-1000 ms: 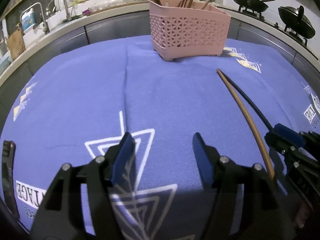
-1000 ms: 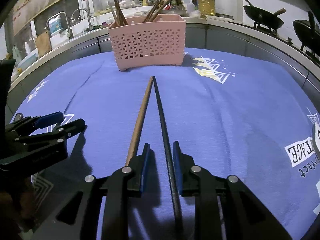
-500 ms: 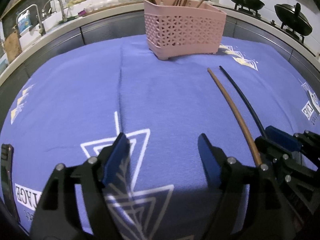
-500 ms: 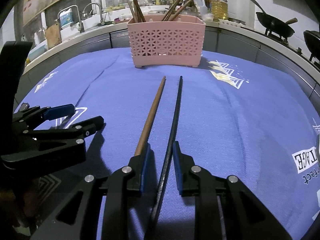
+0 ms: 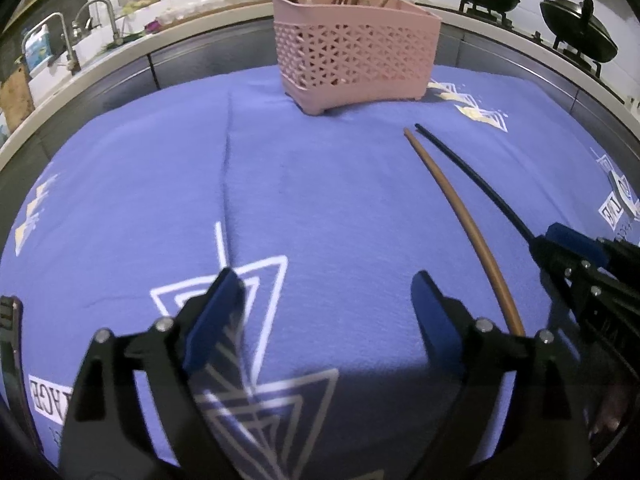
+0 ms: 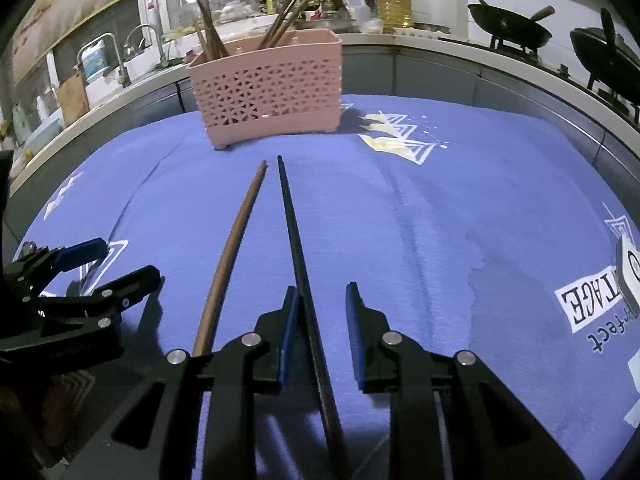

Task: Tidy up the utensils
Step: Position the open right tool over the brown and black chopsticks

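On the blue printed cloth, two chopsticks lie side by side and point at about 12 o'clock toward the pink lattice basket. The brown chopstick is the left one, the black chopstick the right one, and their far tips stop a little short of the basket, which already holds several chopsticks upright.

A second ago the pair formed a narrow V with the far tips touching; now the tips are slightly apart and the sticks lie almost parallel. The right gripper has slid to the right: before, its left finger covered the brown stick's near end, and now only the black stick passes between its fingers. The jaws are partly spread and unchanged, the black stick close beside the left pad; I cannot see that they squeeze it.

The left gripper hovers over bare cloth at about 9 o'clock from the sticks. Its jaws have just been opening and now stand wide, with nothing between them.

I judge that each claw prepares for one stick; both remain to be put in the basket.
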Demonstrator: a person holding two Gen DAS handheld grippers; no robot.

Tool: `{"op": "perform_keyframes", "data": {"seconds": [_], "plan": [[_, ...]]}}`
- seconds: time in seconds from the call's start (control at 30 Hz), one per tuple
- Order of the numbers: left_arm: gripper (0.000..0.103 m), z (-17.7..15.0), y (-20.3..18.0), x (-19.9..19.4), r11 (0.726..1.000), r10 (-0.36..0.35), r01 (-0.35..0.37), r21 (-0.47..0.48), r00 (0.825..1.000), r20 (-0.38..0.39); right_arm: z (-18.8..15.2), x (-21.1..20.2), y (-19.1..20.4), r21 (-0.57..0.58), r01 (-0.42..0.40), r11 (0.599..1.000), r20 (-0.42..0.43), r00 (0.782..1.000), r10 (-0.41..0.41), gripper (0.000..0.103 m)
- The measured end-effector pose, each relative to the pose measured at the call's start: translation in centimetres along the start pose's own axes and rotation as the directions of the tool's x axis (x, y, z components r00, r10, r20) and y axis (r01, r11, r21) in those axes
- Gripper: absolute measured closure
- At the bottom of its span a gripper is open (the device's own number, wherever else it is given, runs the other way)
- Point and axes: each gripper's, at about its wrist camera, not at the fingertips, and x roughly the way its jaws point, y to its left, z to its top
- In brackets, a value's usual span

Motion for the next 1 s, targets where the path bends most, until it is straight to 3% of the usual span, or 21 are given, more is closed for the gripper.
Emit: {"op": "perform_keyframes", "data": {"seconds": [0.17,0.23,0.3,0.63,0.8,1.0], "plan": [[0.015,0.0,-0.1,0.0,1.0,-0.004,0.004,0.003,1.0,-0.002,0.0,0.0,-0.1,0.012,-0.02,1.0,0.001,1.0,0.02,0.073],[0.014,0.0,-0.1,0.1,1.0,-0.008,0.008,0.011,1.0,-0.006,-0.1,0.0,-0.2,0.023,-0.041,0.999,0.002,0.999,0.041,0.066],[0.013,0.0,-0.2,0.1,1.0,-0.008,0.009,0.014,1.0,-0.007,-0.1,-0.1,-0.3,0.032,-0.051,0.998,0.003,0.999,0.051,0.051],[0.006,0.1,-0.4,0.4,0.998,-0.026,0.028,0.055,0.999,-0.03,-0.3,-0.4,-0.9,0.082,-0.142,0.986,0.009,0.99,0.142,0.034],[0.006,0.0,-0.4,0.3,0.998,-0.024,0.026,0.055,0.999,-0.035,-0.3,-0.4,-1.2,0.103,-0.225,0.969,0.02,0.974,0.224,0.014],[0.006,-0.2,-0.2,0.2,0.999,-0.022,0.023,0.049,0.999,-0.034,-0.1,-0.5,-1.5,0.134,-0.269,0.954,0.015,0.963,0.27,0.012]]}}
